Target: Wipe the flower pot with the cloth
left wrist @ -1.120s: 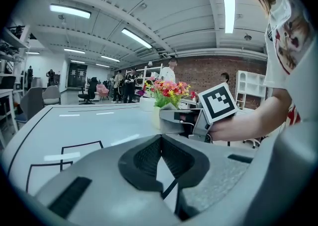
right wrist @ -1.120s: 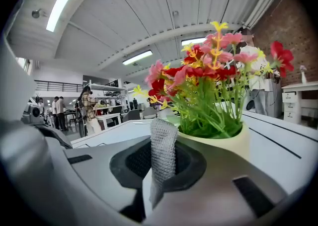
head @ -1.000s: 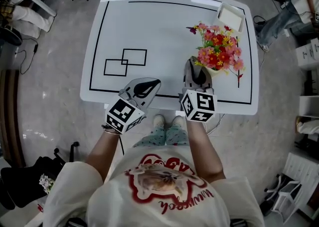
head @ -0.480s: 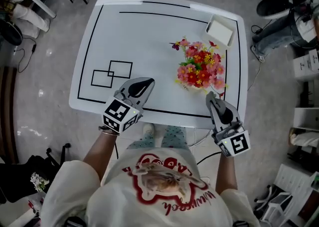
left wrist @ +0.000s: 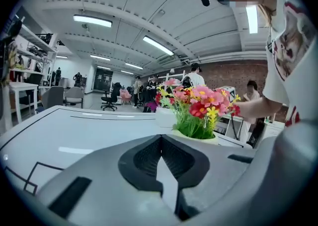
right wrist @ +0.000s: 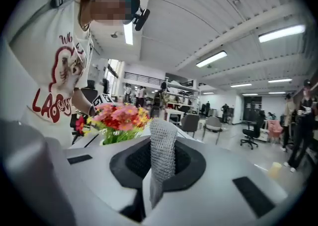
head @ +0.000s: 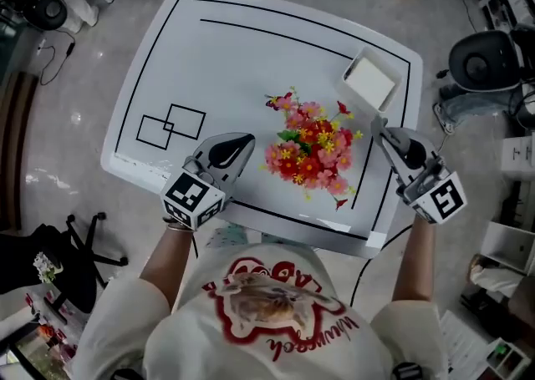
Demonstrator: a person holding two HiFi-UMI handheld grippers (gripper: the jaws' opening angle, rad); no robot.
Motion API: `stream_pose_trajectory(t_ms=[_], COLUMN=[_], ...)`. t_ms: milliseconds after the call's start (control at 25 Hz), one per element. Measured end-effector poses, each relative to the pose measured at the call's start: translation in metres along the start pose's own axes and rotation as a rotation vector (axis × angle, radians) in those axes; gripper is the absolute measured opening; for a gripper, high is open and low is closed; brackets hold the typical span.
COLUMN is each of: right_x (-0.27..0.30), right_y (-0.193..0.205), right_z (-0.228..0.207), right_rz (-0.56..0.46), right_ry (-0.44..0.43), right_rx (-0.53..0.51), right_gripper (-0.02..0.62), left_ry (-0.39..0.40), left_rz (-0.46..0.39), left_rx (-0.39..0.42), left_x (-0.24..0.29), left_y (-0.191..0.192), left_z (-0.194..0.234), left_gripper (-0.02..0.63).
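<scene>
Cloth in hand, pot yet to be touched: a person in a printed T-shirt stands at the near edge of a white surface (head: pixel 234 61) with a gripper in each hand; the left gripper (head: pixel 238 146) hovers at the near-left, its jaws pressed together with nothing between them; the right gripper (head: pixel 389 136) sits at the surface's right edge, its jaws clamped on a strip of grey knitted cloth (right wrist: pixel 161 153) that stands up out of them. Between the two grippers, the pale flower pot (left wrist: pixel 198 139) stands upright on the surface, all but hidden from above by its spray of red, pink and yellow flowers (head: pixel 309 151); the left gripper is just beside the blooms, the right one near but apart from them, and the cloth meets neither pot nor petals. Further back, a white tray (head: pixel 370 82) rests by the far-right corner. On this evidence the cloth has been secured, while the wiping itself remains to be done; bringing cloth to pot looks the next step.
</scene>
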State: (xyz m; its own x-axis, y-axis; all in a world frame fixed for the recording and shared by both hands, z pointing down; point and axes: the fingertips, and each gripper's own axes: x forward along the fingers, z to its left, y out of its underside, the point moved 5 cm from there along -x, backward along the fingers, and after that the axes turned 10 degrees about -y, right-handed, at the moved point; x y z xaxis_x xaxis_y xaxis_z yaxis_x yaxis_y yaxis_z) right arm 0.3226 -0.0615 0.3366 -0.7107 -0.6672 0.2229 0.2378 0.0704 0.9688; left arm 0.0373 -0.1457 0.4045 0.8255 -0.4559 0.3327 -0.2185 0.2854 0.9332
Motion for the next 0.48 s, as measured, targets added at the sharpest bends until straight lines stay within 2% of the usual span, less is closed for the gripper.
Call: stream_pose_trajectory(t_ms=[120,240,320,480], right_x=[0.038,0.081,0.111,0.164], right_y=[-0.021,-0.037,-0.045,-0.051], right_z=[-0.046,-0.074,-0.082,-0.079], right_rz=[-0.056,-0.020,0.006,-0.012], right_ry=[-0.196,-0.383,-0.510,-0.757], right_rx=[-0.052,-0.111,-0.151,-0.184], right_gripper=[0.023,0.023,0.023,0.023], left_ry=[-0.040,-0.077,-0.100,-0.132], left_rz=[0.018,0.020,0.021,0.034], left_rx=[-0.009,-0.036,-0.049,-0.070], left_x=[0.003,0.006,0.007,0.007], left_y=[0.006,0.007,0.008,0.013], left_z=[-0.009,-0.014,-0.016,-0.017], left_gripper=[0.002,0.002,0.002,0.002])
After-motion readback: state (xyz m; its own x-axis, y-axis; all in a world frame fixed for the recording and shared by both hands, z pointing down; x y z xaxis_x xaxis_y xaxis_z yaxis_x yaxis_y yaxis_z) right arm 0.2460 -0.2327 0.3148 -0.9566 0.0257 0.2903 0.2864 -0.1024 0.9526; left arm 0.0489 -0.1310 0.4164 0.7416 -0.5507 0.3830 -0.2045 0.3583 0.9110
